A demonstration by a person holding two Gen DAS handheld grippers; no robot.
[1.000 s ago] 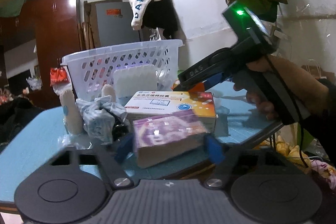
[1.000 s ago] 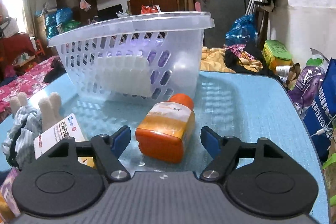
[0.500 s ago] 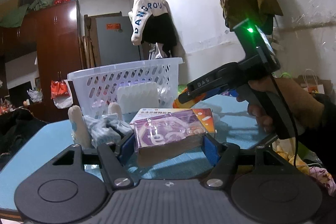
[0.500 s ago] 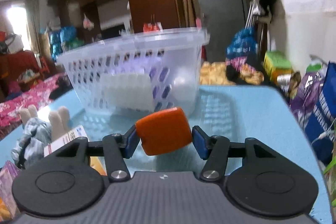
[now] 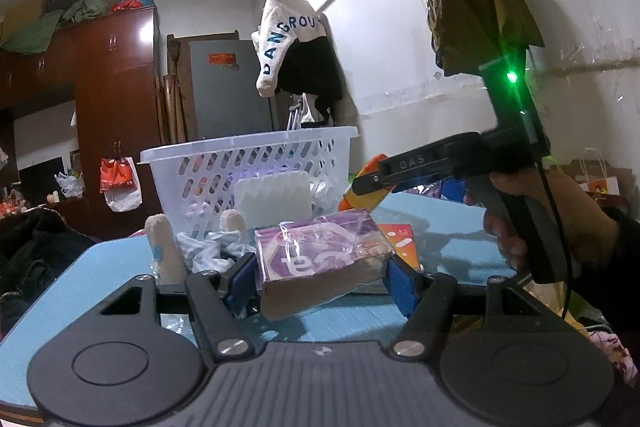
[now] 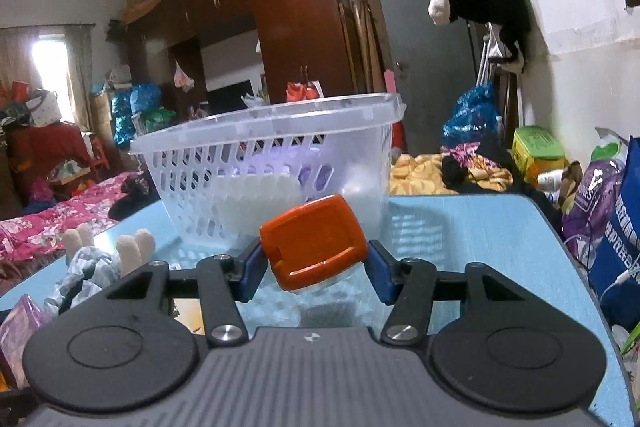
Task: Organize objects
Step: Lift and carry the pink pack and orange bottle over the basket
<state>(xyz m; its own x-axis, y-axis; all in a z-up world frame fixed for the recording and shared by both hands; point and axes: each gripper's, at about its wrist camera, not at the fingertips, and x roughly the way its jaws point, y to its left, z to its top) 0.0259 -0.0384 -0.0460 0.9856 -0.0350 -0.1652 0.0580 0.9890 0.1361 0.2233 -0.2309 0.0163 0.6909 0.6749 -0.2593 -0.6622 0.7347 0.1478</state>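
Observation:
My left gripper is shut on a purple wrapped box and holds it tilted above the blue table. My right gripper is shut on an orange bottle, base toward the camera, lifted off the table in front of the white plastic basket. The right gripper with the bottle also shows in the left wrist view, beside the basket. A white ridged object sits inside the basket.
A striped cloth bundle with pale sock toes lies left of the purple box; it also shows in the right wrist view. A white and orange medicine box lies on the table behind the purple box. Bags and clutter stand past the table's right edge.
Both grippers closed on their objects and lifted them: the left took the purple box off the table, the right took the orange bottle up and toward the basket.

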